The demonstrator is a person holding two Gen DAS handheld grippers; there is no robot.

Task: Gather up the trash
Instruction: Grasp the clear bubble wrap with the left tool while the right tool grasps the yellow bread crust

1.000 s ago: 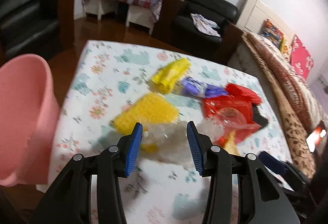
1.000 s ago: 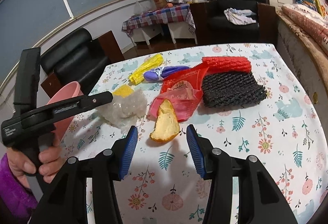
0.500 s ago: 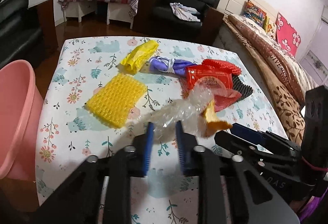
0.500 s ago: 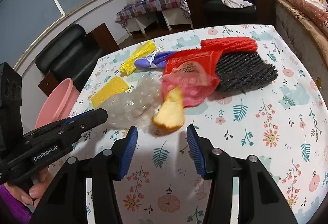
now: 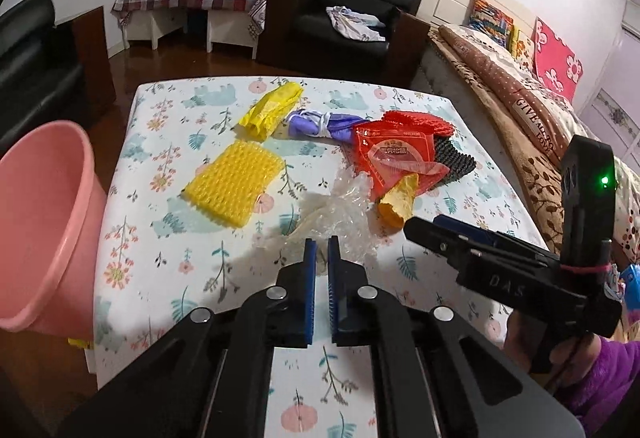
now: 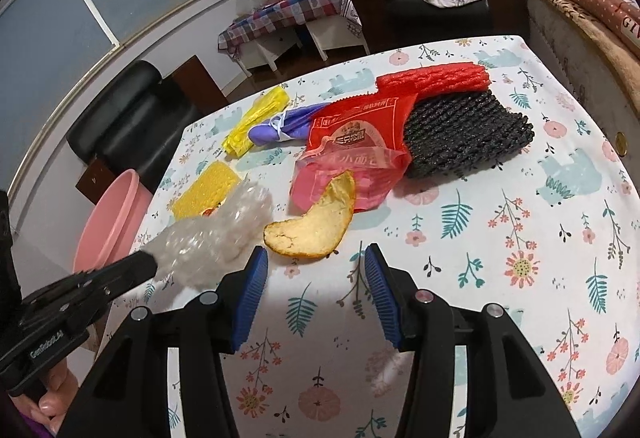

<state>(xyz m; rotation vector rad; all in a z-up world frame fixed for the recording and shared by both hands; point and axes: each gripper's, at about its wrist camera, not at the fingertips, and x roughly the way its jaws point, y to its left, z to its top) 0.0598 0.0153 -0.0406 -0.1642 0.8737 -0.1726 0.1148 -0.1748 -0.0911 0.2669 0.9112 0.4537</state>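
My left gripper [image 5: 322, 244] is closing its jaws on a crumpled piece of clear bubble wrap [image 5: 340, 209], and the pads pinch its near end. In the right wrist view that bubble wrap [image 6: 224, 230] hangs from the left gripper [image 6: 144, 264] just above the flowered tablecloth [image 6: 520, 238]. An orange peel [image 6: 312, 222] lies right in front of my right gripper [image 6: 316, 262], which stands open with nothing between its pads. Behind the peel lie a red snack packet [image 6: 352, 141], a black foam net [image 6: 468, 133] and a red foam net [image 6: 436, 77].
A pink bin [image 5: 44, 222] stands beside the table's left edge. A yellow foam net [image 5: 234, 187], a yellow bag [image 5: 272, 109] and a purple bundle [image 5: 316, 123] lie on the left half. Sofas stand beyond the table and a bed runs along its right.
The left jaws have shut on the bubble wrap and drawn it back toward the near edge, slightly lifted. The right gripper has come closer to the orange peel, still open.
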